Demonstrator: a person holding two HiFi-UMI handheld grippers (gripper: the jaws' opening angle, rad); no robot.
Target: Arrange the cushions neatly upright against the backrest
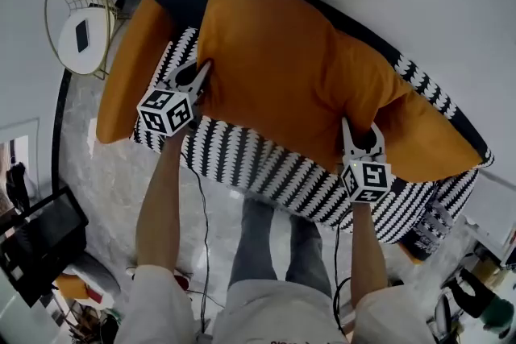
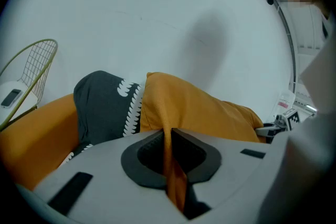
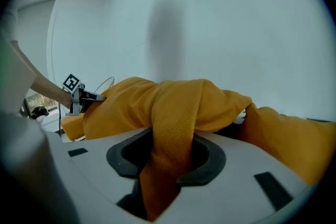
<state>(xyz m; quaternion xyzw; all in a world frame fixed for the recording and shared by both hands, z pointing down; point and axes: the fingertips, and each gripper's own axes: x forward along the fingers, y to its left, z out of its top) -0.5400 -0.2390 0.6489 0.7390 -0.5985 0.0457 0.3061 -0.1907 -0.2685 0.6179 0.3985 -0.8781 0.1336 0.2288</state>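
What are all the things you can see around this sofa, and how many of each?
Sofa: one, black with white pattern, against the white wall.
Middle cushion: one, orange, on the sofa, pinched at both ends.
Left cushion: one, orange, over the sofa's left end.
Right cushion: one, orange, at the sofa's right end.
Side table: one, white top, gold wire frame, left of the sofa.
Dark flat thing: one, on the side table; too small to identify.
Left gripper: one, pale grey, shut on the middle cushion.
Right gripper: one, pale grey, shut on the same cushion.
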